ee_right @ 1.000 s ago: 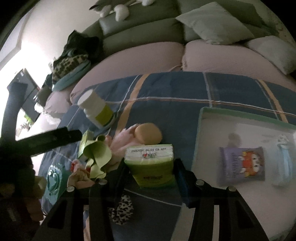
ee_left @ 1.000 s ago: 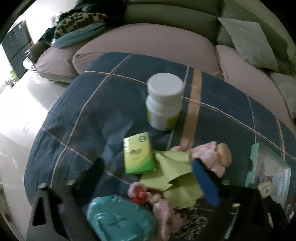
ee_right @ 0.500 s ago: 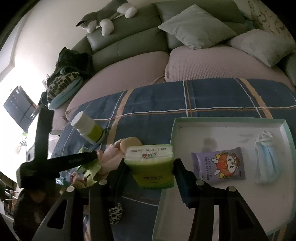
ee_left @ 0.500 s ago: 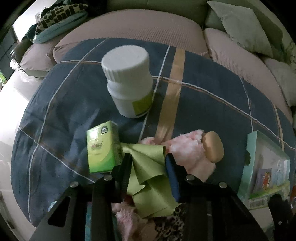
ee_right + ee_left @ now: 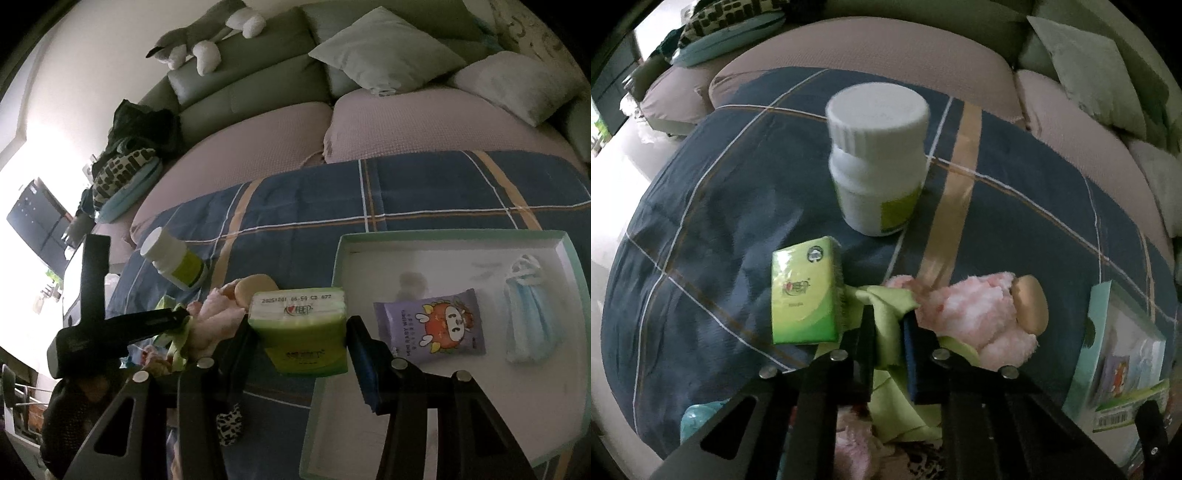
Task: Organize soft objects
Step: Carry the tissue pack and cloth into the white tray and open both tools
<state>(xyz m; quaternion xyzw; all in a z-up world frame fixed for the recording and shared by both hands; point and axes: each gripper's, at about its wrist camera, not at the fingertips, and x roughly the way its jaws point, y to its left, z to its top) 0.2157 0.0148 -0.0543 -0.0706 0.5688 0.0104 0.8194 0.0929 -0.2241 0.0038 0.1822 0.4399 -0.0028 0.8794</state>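
Note:
My left gripper (image 5: 888, 325) points down at the pile and is shut on a fold of green cloth (image 5: 894, 402), pinched between its pads. A green tissue pack (image 5: 803, 295) lies just left of it and a pink plush toy (image 5: 975, 314) just right. My right gripper (image 5: 301, 325) is shut on a second green tissue pack (image 5: 306, 347), held above the left rim of the pale green tray (image 5: 443, 236). In the tray lie a purple wipes pack (image 5: 430, 325) and a blue face mask (image 5: 528, 321). From the right wrist view the left gripper (image 5: 181, 315) shows at the pile.
A white bottle (image 5: 877, 158) with a green label stands behind the pile on the blue checked cloth (image 5: 720, 221). A sofa with cushions (image 5: 384, 48) curves behind. A leopard-print scrap (image 5: 229, 424) and a teal item (image 5: 698, 417) lie near the pile's front.
The left gripper sank onto the pile and closed from wide open onto the green cloth. The right gripper carried its tissue pack towards the tray, then held still.

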